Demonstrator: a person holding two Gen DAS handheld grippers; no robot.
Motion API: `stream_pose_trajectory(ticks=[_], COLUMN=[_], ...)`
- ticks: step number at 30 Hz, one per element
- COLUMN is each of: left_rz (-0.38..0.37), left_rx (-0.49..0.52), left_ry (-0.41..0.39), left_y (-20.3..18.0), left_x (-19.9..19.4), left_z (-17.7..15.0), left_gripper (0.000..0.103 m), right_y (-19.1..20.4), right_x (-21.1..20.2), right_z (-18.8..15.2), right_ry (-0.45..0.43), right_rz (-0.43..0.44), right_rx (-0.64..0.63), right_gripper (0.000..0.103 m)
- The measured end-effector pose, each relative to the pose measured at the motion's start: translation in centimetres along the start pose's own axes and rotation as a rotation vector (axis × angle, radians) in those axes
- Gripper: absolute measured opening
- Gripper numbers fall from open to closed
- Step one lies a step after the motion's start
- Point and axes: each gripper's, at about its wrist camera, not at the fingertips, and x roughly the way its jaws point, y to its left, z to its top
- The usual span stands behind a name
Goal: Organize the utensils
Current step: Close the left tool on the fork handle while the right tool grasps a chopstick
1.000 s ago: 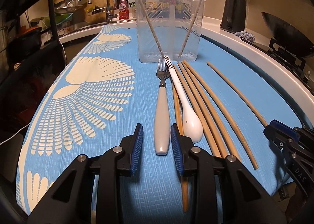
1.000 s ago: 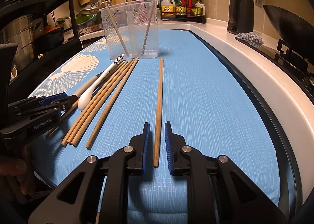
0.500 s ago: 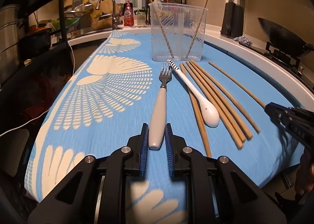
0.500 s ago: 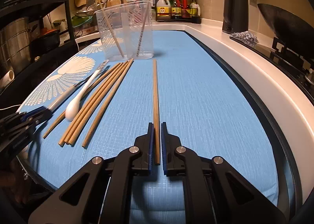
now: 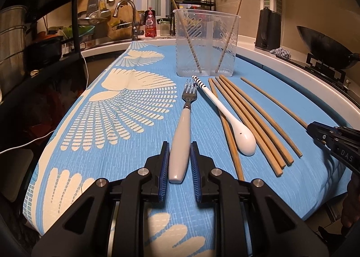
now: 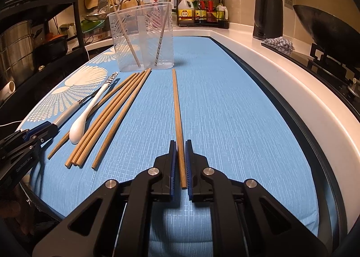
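A fork [image 5: 184, 122] with a white handle lies on the blue mat [image 5: 135, 144]. My left gripper [image 5: 180, 146] is shut on the end of that handle. To its right lie a white spoon [image 5: 225, 110] and several wooden chopsticks [image 5: 252, 117]. A single chopstick [image 6: 176, 104] lies apart on the right, and my right gripper [image 6: 180, 143] is shut on its near end. A clear plastic container [image 5: 205, 43] stands upright at the far end of the row with two chopsticks leaning inside. Each gripper shows at the edge of the other's view: the left gripper [image 6: 48, 127] and the right gripper [image 5: 315, 126].
The mat's front edge runs just under both grippers. A white counter rim [image 6: 281, 81] borders the right side, with a black kettle [image 5: 268, 29], a cloth [image 6: 279, 43] and a wok [image 5: 324, 47] beyond it. A bottle rack [image 6: 202, 14] and a tap [image 5: 126, 9] stand behind the container.
My left gripper slid forward over the fork's handle and its jaws narrowed onto it. My right gripper's jaws narrowed onto the single chopstick. Nothing has left the mat.
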Motion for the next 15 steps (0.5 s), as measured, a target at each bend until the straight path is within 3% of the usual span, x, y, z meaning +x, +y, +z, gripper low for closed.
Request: stream_pose_trajectory(ticks=[15], left_rz=[-0.002], left_rx=[-0.004], left_ry=[-0.030], left_y=[0.30], left_x=[-0.38], left_z=[-0.49], left_gripper=[0.019], right_y=[-0.22], right_x=[-0.06], right_z=[-0.07], right_ry=[-0.007], right_rz=[0.009], right_rx=[0.009], right_gripper=[0.008])
